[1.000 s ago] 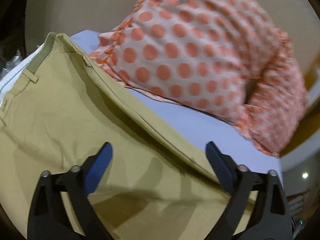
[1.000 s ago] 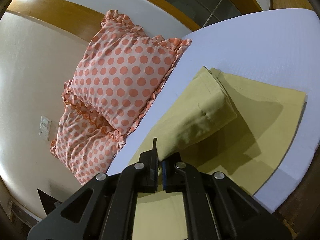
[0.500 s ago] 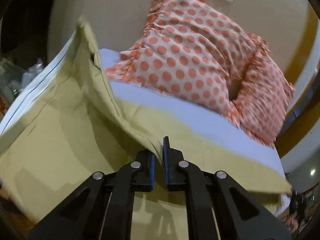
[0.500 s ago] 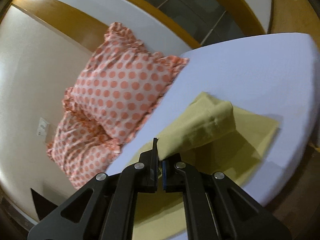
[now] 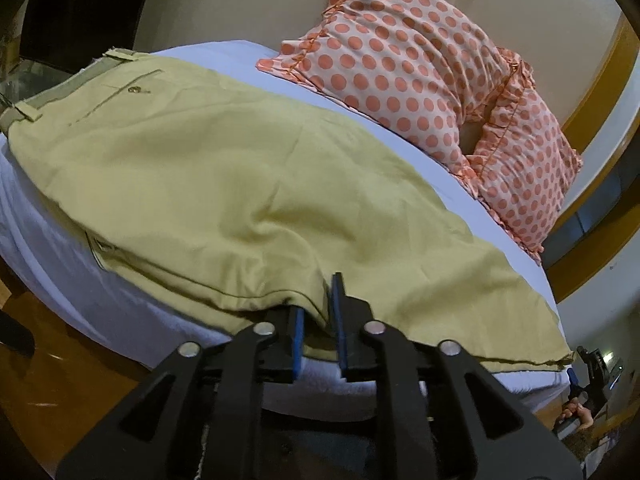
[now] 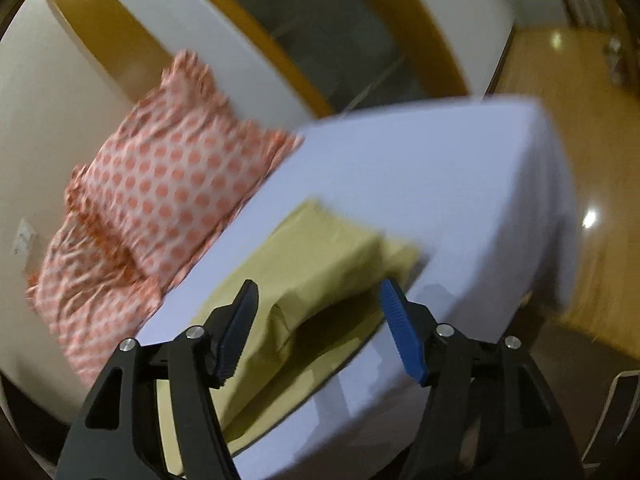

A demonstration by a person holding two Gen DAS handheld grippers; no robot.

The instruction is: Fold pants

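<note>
A: Lying across the bed (image 5: 240, 46), the khaki pants (image 5: 240, 168) are running from the waistband at ten o'clock in the left wrist view down to the hem at four o'clock, one half laid over the other.

B: And the left tongs (image 5: 318, 326)?

A: They are pinching the near edge of the cloth at six o'clock, the blue pads nearly together with a bunched fold of fabric between them.

B: The right tongs (image 6: 320, 322)?

A: They are hanging with their jaws spread wide above the leg end, holding nothing. That view is smearing, so the cloth edge there is hard to read.

B: What is worrying you?

A: The fabric is puffing up around the left grip rather than lying flat. If those tongs are pulling away while pinching, I am guessing the top layer is going to drag off the lower one and skew the fold. The near edge is also sitting right at the mattress side, so the pants may slide toward the floor.

B: And the polka-dot pillows (image 5: 420, 64)?

A: They are lying near the far edge at one o'clock, close enough to catch a lifted leg.
</note>
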